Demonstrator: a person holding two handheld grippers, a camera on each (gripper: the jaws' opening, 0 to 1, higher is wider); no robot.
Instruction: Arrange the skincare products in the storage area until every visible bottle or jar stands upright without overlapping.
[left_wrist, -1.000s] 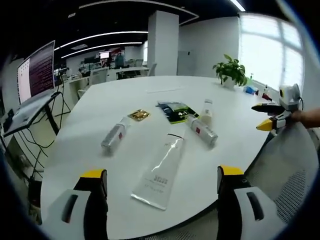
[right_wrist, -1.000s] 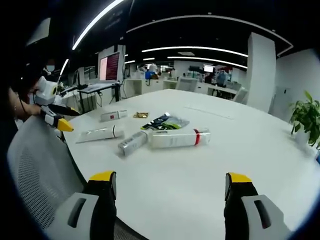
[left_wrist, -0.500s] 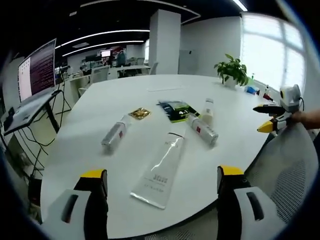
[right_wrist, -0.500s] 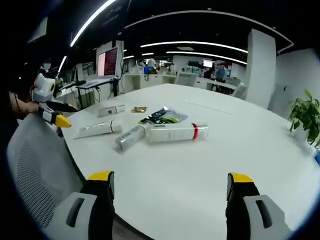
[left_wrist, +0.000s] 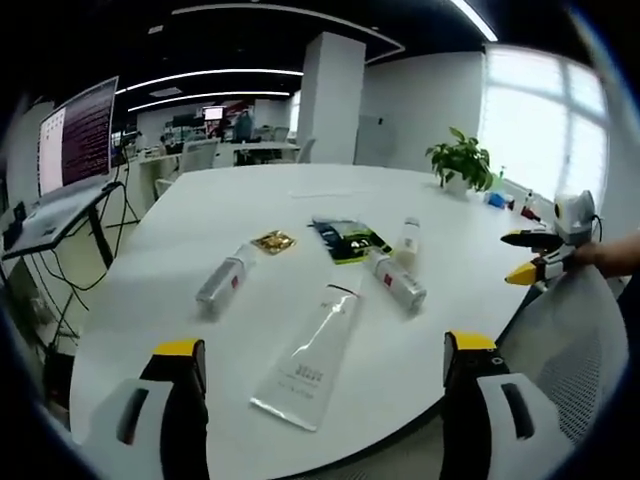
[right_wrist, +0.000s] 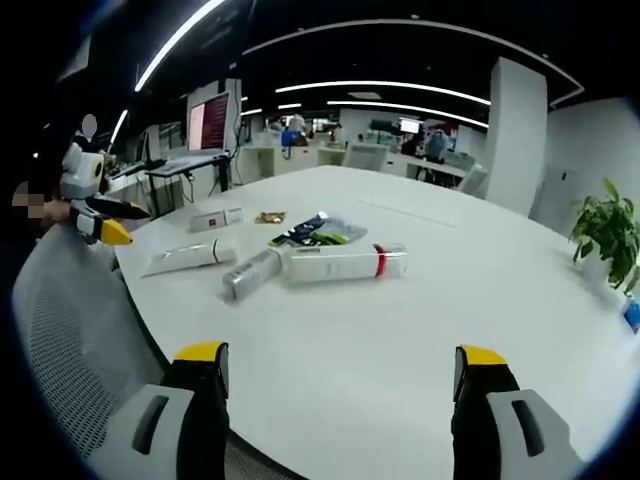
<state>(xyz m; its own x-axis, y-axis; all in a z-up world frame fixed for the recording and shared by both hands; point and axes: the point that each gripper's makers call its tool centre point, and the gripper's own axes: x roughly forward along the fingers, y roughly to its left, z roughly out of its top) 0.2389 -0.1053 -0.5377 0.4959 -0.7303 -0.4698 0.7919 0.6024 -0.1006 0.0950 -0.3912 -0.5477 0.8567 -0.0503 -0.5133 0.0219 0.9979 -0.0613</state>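
Not much is changing over the last second: I'm holding my left gripper (left_wrist: 315, 400) and my right gripper (right_wrist: 340, 405) just off the near edge of the round white worktop (left_wrist: 250, 200), both sets of jaws spread wide and gripping nothing. Both views are drifting a little, so it's my hands easing back and up slightly, not the products moving; in the right gripper view the cluster is sitting a bit further off than a second ago. Everything is lying flat: the long clear plastic tube with the white cap (left_wrist: 305, 355) nearest my left jaws, the small silver bottle with a red label (left_wrist: 222, 281) to its left, the white-and-silver bottle with a red band (left_wrist: 397, 279) and the small white bottle (left_wrist: 406, 238) touching or just beside each other, near the dark green sachet packet (left_wrist: 348, 240) and the small gold foil sachet (left_wrist: 271, 241). In the right gripper view the big white bottle with a red band (right_wrist: 345, 262) is lying beside the silver one (right_wrist: 250, 275). So I'm judging the task as barely started: nothing upright yet, and the next move is probably a reach in for the closest bottle.
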